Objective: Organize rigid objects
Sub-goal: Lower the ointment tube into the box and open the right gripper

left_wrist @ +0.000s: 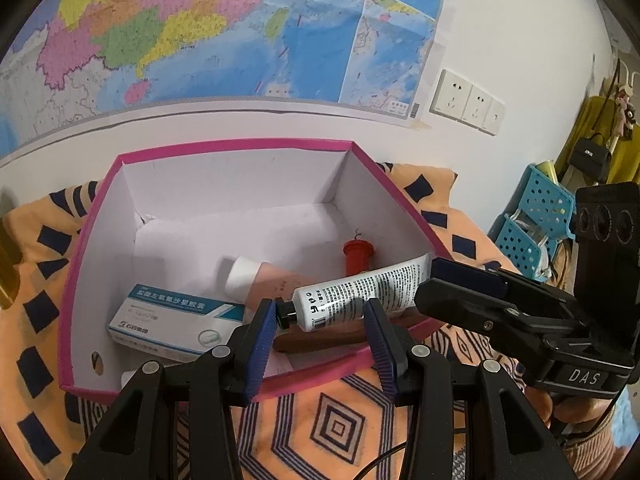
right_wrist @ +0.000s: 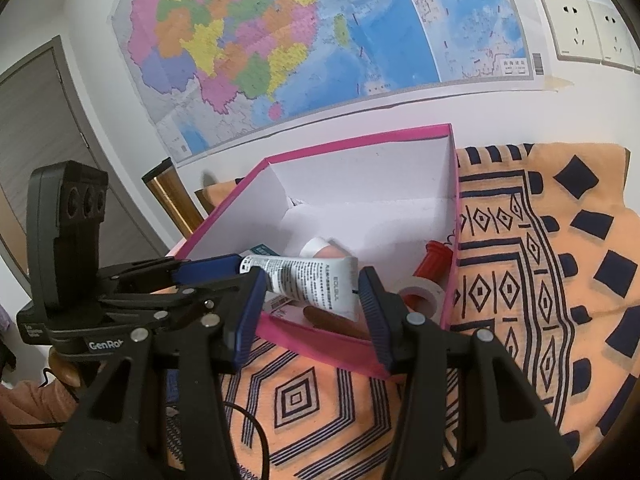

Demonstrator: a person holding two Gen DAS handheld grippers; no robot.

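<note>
Tube (left_wrist: 352, 296) hangs in the air over the near edge of the pink box (left_wrist: 224, 146), not yet dropped in.

Left wrist view: the left gripper (left_wrist: 324, 312) has its fingers partly open, with the tube lying crosswise at the tips. The cap is against one pad and the body crosses the other. I cannot tell whether those pads press on it. The right gripper (left_wrist: 430, 280) comes in from the side, and its fingers appear closed on the crimped end. Below and beyond the fingers, inside the box, are a medicine carton (left_wrist: 176, 320), a pink bottle (left_wrist: 260, 280) and a red piece (left_wrist: 358, 258).

Right wrist view: the tube spans the gap between the right fingers, crimp beside one pad. A tape roll (right_wrist: 420, 300) sits in the box just beyond that finger.

Risks:
- Both sets of fingers are on one tube — if the two hands pull apart or twist, it bends or pops loose.
- An end-only hold is weak, so the tube may swing and land on the rim or the orange cloth (left_wrist: 340, 420) on the bench.
- Squeezing a soft tube could force out its contents, though the cap looks closed.
- Letting go too close to the near wall could tip it out — move deeper first.
</note>
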